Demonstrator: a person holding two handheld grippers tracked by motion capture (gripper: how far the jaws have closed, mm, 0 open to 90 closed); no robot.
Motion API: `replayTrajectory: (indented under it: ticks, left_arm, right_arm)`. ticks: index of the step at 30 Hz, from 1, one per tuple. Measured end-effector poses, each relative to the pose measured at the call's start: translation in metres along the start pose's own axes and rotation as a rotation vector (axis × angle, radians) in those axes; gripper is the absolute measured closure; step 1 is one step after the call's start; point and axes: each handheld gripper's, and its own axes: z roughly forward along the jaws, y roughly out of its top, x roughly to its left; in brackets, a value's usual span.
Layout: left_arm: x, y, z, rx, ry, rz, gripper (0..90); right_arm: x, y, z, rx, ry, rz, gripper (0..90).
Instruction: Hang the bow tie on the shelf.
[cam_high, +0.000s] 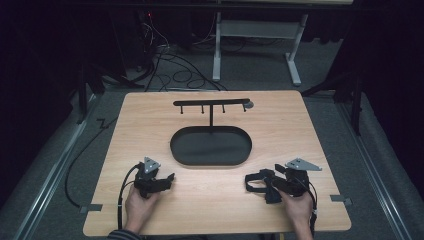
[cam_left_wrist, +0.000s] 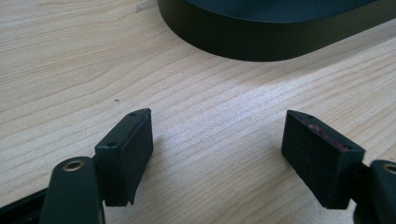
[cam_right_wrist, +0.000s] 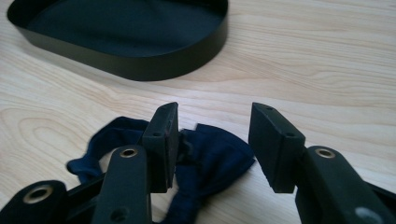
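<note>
Where the right gripper (cam_right_wrist: 212, 144) hangs low over the table (cam_high: 150, 120), its fingers (cam_right_wrist: 275, 144) stand apart, released, with a dark navy bow tie (cam_right_wrist: 210, 161) lying on the wood between and below them; the left-hand finger overlaps the cloth in the right gripper view, but whether it touches cannot be told, and the other finger is clear of it.

- Bow tie: crumpled, its strap looping out to one side; near the table's front edge, toward the front right corner, in the high view (cam_high: 257, 182) just left of the right gripper (cam_high: 267, 187).
- Left gripper (cam_left_wrist: 217, 156): fingers (cam_left_wrist: 130, 154) wide apart, released, bare wood between them; held low near the front edge, toward the front left corner (cam_high: 160, 182).
- Hands: left hand (cam_high: 140, 202) and right hand (cam_high: 297, 205) come in over the front edge, each gripping its tool; a cable trails from each.
- Oval tray (cam_high: 175, 145): black, shallow, low-walled, at the table's middle, well apart from both grippers.
- Hook stand (cam_high: 211, 102): black T-shaped bar on a thin post rising from the tray's far side, small pegs hanging under the bar, toward the back edge.
</note>
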Motion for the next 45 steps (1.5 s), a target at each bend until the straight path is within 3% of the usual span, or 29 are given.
replayTrajectory:
  ticks: [12, 14, 28, 32, 33, 36, 45]
  left_arm:
    - [0.000, 0.000, 0.000, 0.001, -0.001, 0.002, 25.5]
    - [0.000, 0.000, 0.000, 0.000, -0.001, 0.002, 25.5]
    - [0.000, 0.000, 0.000, 0.000, -0.001, 0.002, 25.5]
    - [0.000, 0.000, 0.000, 0.000, -0.002, 0.003, 25.5]
    - [0.000, 0.000, 0.000, 0.000, -0.001, 0.003, 25.5]
    - [0.000, 0.000, 0.000, 0.000, -0.001, 0.003, 25.5]
    - [0.000, 0.000, 0.000, 0.000, -0.001, 0.003, 25.5]
  right_arm:
    - [0.018, 0.008, 0.015, 0.047, 0.066, -0.043, 51.5]
    - [0.022, 0.009, 0.019, 0.065, 0.076, -0.075, 50.9]
    - [0.025, 0.008, 0.038, 0.141, 0.104, -0.093, 47.5]
    - [0.025, 0.006, 0.041, 0.163, 0.104, -0.100, 52.9]
    - [0.025, 0.004, 0.041, 0.160, 0.099, -0.118, 60.7]
    - [0.026, 0.002, 0.040, 0.162, 0.097, -0.137, 69.2]
    - [0.024, 0.000, 0.038, 0.160, 0.116, -0.157, 88.8]
